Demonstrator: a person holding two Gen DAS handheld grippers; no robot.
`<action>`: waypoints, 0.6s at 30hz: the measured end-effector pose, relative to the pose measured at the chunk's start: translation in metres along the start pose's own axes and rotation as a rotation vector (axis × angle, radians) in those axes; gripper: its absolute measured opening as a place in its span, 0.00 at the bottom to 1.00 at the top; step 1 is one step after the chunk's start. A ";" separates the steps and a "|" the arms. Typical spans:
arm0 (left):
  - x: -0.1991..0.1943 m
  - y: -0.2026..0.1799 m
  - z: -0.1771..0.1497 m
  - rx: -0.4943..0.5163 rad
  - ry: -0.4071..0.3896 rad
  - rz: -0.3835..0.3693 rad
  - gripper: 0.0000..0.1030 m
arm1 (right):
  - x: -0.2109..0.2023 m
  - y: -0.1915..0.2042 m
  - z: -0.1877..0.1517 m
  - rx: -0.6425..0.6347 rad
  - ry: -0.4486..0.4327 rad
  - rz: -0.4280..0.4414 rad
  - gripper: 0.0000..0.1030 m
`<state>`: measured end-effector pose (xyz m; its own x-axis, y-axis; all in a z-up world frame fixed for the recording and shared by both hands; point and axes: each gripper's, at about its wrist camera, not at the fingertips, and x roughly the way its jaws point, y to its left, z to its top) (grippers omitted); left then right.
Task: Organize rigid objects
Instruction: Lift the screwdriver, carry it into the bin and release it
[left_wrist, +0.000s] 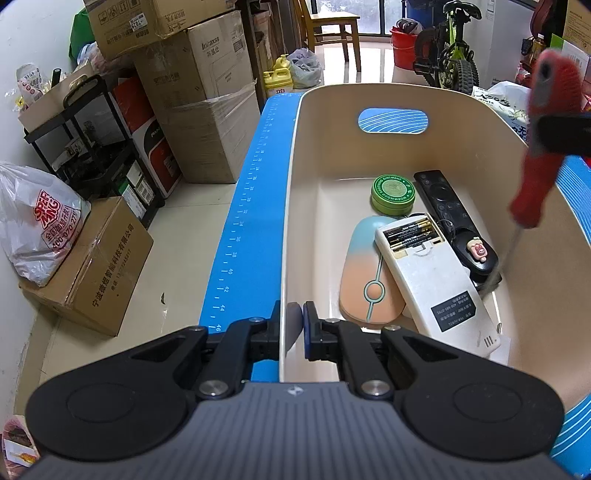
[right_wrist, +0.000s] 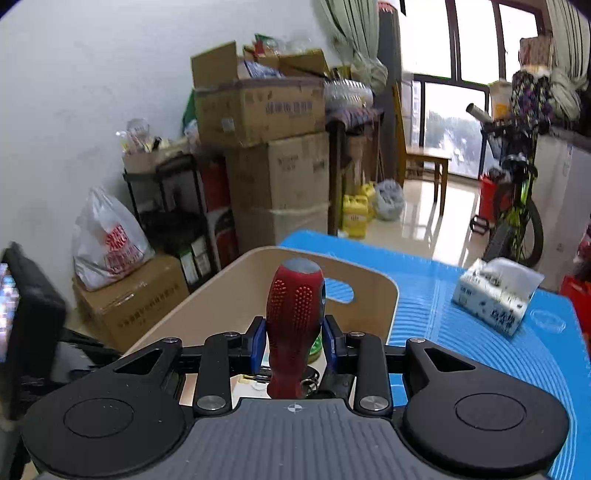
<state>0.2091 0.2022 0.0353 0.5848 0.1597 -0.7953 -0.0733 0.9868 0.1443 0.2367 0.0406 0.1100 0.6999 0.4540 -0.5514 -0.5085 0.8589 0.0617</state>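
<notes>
Right wrist view has the right gripper (right_wrist: 294, 347) clamped on the screwdriver (right_wrist: 294, 325) over the bin (left_wrist: 369, 140), whose wall the left gripper (left_wrist: 294, 332) pinches, so it should probably lower the tip beside the remotes (left_wrist: 436, 280) before letting go.

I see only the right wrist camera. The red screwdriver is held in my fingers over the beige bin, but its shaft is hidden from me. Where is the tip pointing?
Observer: The screwdriver slants down inside the bin. Its tip is near the right wall, beside a black item with a pink pig charm.
Operator: What lies on the bin floor?
Observer: A white remote, batteries exposed, rests over a pastel mouse. Behind them are a black remote and a green tin.
Operator: And the left gripper?
Observer: The left gripper is shut on the bin's near wall.
</notes>
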 end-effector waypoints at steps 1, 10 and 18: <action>0.000 0.000 0.000 0.000 0.000 0.000 0.10 | 0.008 -0.002 0.000 0.014 0.017 -0.003 0.38; 0.000 0.000 0.000 0.001 0.000 0.002 0.10 | 0.058 -0.021 0.004 0.110 0.066 -0.053 0.38; 0.000 0.000 0.000 0.006 -0.002 0.003 0.10 | 0.112 -0.030 -0.002 0.155 0.177 -0.092 0.38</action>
<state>0.2092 0.2025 0.0356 0.5858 0.1622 -0.7940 -0.0699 0.9862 0.1498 0.3293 0.0648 0.0451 0.6336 0.3356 -0.6971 -0.3542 0.9269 0.1243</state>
